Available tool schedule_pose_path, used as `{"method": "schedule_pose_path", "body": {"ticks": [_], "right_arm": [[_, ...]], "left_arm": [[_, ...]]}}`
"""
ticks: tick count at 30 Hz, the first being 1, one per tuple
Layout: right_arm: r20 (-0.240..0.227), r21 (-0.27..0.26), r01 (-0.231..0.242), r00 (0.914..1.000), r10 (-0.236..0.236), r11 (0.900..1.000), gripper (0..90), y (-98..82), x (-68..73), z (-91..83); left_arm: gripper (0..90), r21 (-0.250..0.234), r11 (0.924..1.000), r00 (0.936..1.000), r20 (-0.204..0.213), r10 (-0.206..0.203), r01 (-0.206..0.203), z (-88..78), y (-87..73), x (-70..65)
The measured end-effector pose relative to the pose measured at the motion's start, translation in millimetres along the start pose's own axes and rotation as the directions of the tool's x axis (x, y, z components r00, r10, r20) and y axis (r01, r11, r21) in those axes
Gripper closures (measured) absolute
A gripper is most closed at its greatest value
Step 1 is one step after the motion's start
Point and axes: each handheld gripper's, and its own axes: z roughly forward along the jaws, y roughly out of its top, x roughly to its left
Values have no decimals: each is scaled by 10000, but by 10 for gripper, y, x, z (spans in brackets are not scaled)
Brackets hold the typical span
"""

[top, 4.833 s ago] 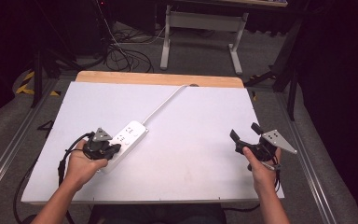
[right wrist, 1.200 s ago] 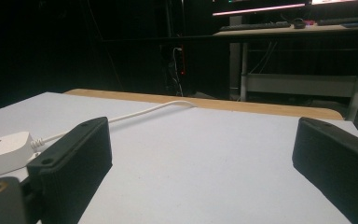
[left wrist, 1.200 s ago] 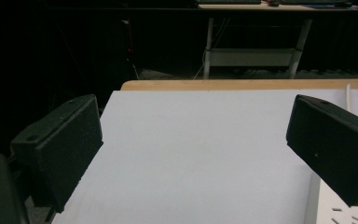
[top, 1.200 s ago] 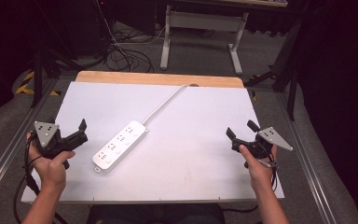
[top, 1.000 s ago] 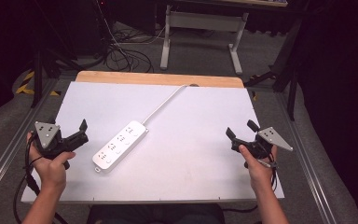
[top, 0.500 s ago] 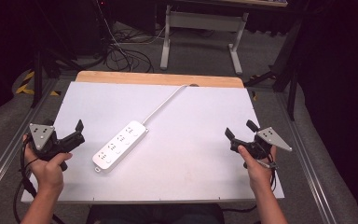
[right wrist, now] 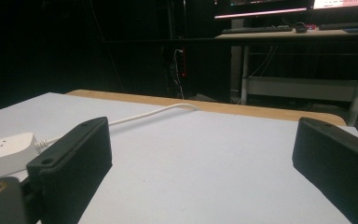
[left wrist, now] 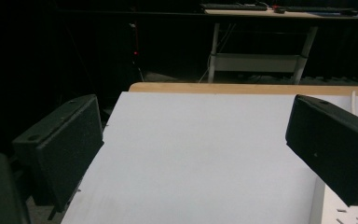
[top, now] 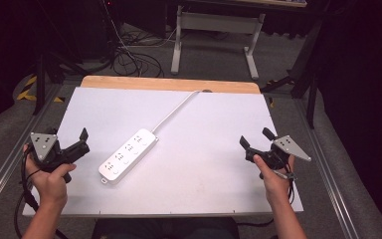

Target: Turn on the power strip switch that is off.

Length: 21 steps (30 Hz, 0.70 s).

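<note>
The left gripper hovered left of the power strip, jaws spread and holding nothing. The strip lay diagonally on the white table. Well right of it, the right gripper stood equally wide apart, empty.

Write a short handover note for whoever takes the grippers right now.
Left gripper: open, holding nothing, at the table's left edge beside the power strip.
Right gripper: open, holding nothing, near the right edge.
Power strip: flat, diagonal, left of centre; its cord runs to the far edge.
Done: nothing is held; strip lies free.
Left: cannot tell from this; the left gripper is nearest for any next grasp.
</note>
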Motion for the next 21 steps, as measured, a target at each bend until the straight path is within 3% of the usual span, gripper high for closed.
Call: {"method": "schedule_pose_path", "body": {"ticks": [21], "right_arm": [[28,57,-54,10000,54,10000,52,-12,-16,21]], "left_arm": [[64,50,9999,9999,-73,-126,127,39,-1,17]]}}
